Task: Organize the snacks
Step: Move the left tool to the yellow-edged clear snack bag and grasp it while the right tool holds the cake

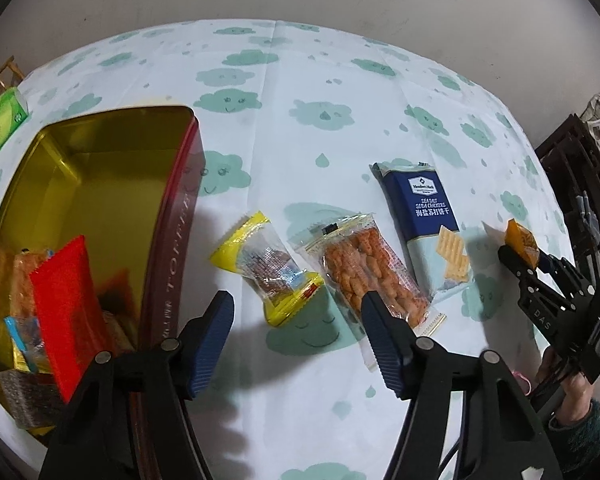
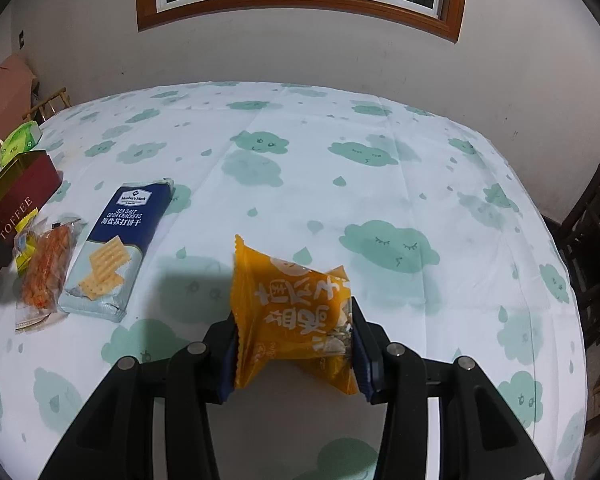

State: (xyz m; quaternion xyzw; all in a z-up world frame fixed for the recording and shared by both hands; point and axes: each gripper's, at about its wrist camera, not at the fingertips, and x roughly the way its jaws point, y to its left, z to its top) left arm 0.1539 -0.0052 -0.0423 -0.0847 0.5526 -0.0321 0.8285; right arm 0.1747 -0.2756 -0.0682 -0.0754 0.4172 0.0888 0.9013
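My left gripper hangs open over a yellow-ended clear packet that lies on the cloud-print tablecloth. Its right fingertip overlaps a clear packet of orange snacks, also seen in the right wrist view. A blue soda cracker pack lies beside that. At the left stands an open red tin with a gold inside, holding a red packet and several other snacks. My right gripper is shut on an orange packet, held above the table.
A green tissue pack sits at the table's far left corner. Dark wooden furniture stands past the table's right edge. A person's hand holds the right gripper. A wall with a window lies behind the table.
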